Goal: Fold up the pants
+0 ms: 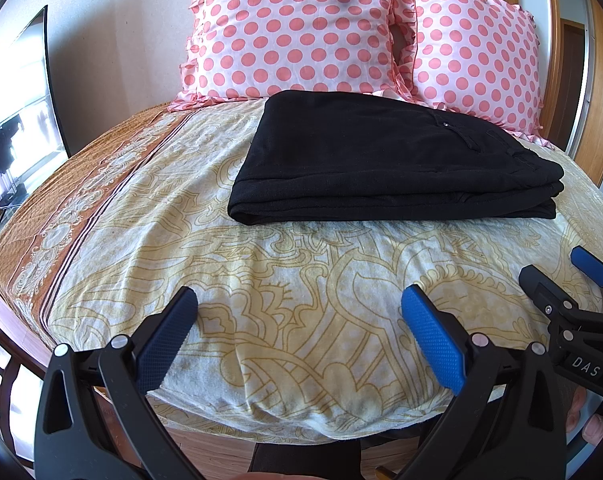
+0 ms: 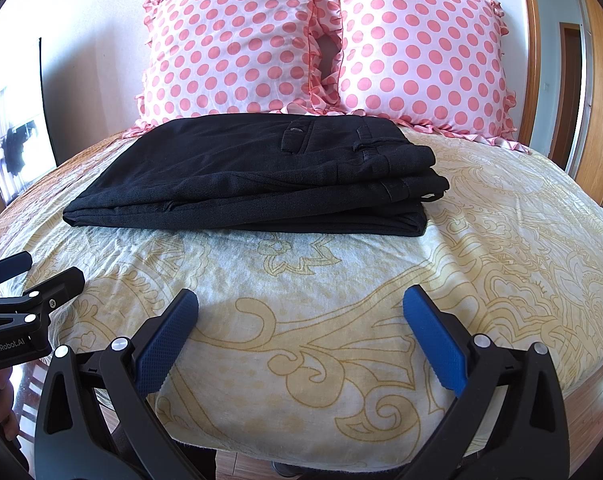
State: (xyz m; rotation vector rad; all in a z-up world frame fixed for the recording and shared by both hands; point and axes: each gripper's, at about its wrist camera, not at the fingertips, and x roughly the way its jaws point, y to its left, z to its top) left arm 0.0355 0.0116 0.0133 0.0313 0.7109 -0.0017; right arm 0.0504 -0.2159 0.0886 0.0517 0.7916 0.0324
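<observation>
Your left gripper point(image 1: 299, 336) hangs above the near edge of the bed point(image 1: 261, 272), its blue-padded fingers point(image 1: 433, 344) spread wide with only patterned sheet showing between them; it holds nothing. Your right gripper point(image 2: 301, 336) is posed the same way over the near edge, jaws fully apart and empty. Each tool appears at the margin of the other's view: the right one enters at the lower right of the left wrist view, the left one at the lower left of the right wrist view, so the two sit side by side and apart. The black pants point(image 1: 385, 164) lie folded into a flat, layered rectangle on the cream and yellow sheet, towards the head of the bed and well clear of both grippers. In the right wrist view the pants point(image 2: 253, 184) show a back pocket and belt loops on the top layer, with the waistband turned to the right and the stacked edges facing you. The far edge of the bundle lies just in front of two pink polka-dot pillows point(image 1: 293, 28) that stand upright against the wall at the head of the bed; whether cloth and pillows touch cannot be told. An orange patterned border point(image 1: 81, 200) runs along the left edge of the bed.
</observation>
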